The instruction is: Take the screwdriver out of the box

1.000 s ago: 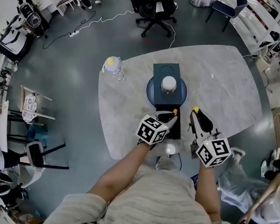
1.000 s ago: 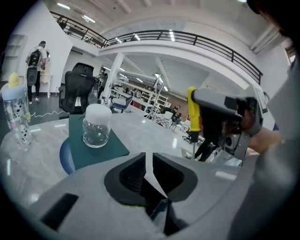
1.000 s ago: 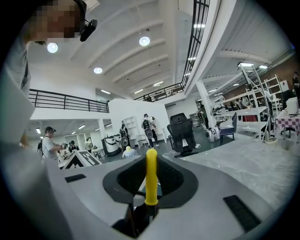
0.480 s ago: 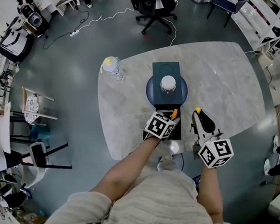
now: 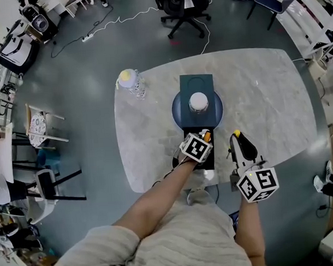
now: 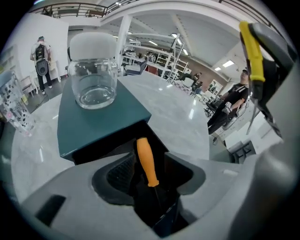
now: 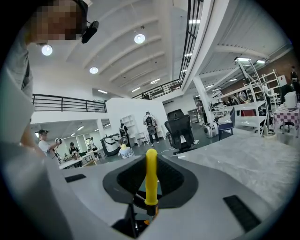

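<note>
Approach is the step in hand: the left gripper hangs tilted down over the dark mouth of the box, its jaws having just swung wide apart, and the orange-handled screwdriver stands between the ribbed pads with neither one pressing on it; its smooth, slightly tapered plastic handle leans up out of the opening while the thin metal shank runs down into shadow, so the tool is still inside the box; the next move, I judge, calls for bringing the pads level with the middle of the handle, closing on it squarely, then drawing it up along its own line until the tip clears the rim; a glossy round handle could roll or slip if pinched off-centre; the right gripper is clenched on a yellow-handled screwdriver, held off to the right of the box; the box is matt dark teal, flat-topped and sharp-edged, with a clear glass jar under a frosted white cap on top; the table is pale, marbled and faintly glossy.
</note>
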Demonstrator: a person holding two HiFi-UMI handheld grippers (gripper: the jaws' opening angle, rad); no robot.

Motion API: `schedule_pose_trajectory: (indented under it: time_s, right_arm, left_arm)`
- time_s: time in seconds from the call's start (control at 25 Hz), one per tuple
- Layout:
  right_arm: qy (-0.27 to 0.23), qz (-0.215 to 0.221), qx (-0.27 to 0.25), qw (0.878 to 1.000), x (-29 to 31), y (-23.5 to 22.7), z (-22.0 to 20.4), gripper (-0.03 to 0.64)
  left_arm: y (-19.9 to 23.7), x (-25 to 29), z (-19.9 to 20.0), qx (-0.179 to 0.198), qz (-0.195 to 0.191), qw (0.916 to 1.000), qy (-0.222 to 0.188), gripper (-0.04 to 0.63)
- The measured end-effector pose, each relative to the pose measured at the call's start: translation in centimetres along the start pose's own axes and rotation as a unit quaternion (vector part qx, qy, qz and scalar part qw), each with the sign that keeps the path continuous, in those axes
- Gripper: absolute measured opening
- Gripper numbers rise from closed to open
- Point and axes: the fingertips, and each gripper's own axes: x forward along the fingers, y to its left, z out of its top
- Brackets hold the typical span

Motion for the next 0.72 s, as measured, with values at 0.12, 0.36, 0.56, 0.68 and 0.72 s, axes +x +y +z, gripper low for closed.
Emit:
schedule_pose_trajectory:
  time_s: [0.12, 0.36, 0.56, 0.68, 0.72]
  right_arm:
    - [0.0, -0.003, 0.004, 1.0, 0.1, -0.4, -0.3, 0.067]
    - [0.004, -0.007, 0.006, 1.0, 0.4, -1.2, -0.6, 0.067]
    - [0.007, -0.011, 0.006, 1.0, 0.4, -1.8, -0.6, 0.067]
    - [0.009, -0.019, 0.01, 1.0, 0.3, -2.5, -0.6, 0.067]
    - [0.01, -0.02, 0.008, 1.0, 0.3, -2.5, -0.6, 0.067]
  left_arm:
    - [0.1, 1.2, -0.9, -0.01, 0.002, 0.9997, 0.023, 0.195]
    - [0.9, 2.7, -0.9, 0.006, 0.029, 0.9984, 0.048, 0.195]
    - [1.1, 3.6, -1.1, 0.033, 0.064, 0.9948, 0.072, 0.195]
    - [1.4, 4.0, -1.1, 0.052, 0.084, 0.9916, 0.083, 0.192]
    - [1.3, 3.9, -1.1, 0.06, 0.089, 0.9904, 0.087, 0.192]
